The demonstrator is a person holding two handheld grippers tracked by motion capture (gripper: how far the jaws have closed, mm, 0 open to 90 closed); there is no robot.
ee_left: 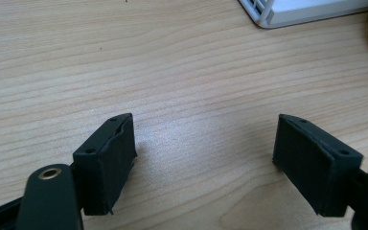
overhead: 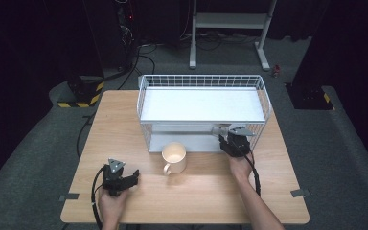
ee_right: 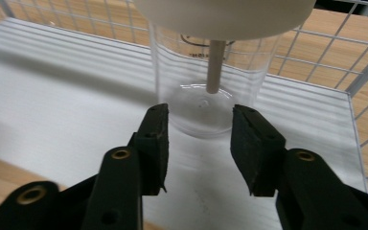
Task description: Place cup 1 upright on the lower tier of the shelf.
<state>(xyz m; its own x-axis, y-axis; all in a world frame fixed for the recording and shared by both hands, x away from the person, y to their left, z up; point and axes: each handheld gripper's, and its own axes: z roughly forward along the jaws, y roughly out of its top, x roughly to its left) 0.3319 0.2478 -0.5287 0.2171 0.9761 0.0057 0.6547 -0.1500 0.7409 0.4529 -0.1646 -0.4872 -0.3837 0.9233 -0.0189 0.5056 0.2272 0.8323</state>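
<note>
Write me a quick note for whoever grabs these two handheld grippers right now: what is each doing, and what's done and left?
Right gripper: inside the wire rack's lower shelf, jaws on either side of the clear cup's base; whether they already press on it is unclear.
Left gripper: open, holding nothing, low over the bare wooden table.
Cream mug: upright on the table in front of the rack.
Done: cup reached.
Left, likely: grip the cup and bring it out.

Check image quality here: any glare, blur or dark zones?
High view: wooden table evenly lit, surroundings nearly black. Left gripper view: soft sheen on wood between the left gripper jaws. Right gripper view: clear cup shows reflections; right gripper base blurred.
</note>
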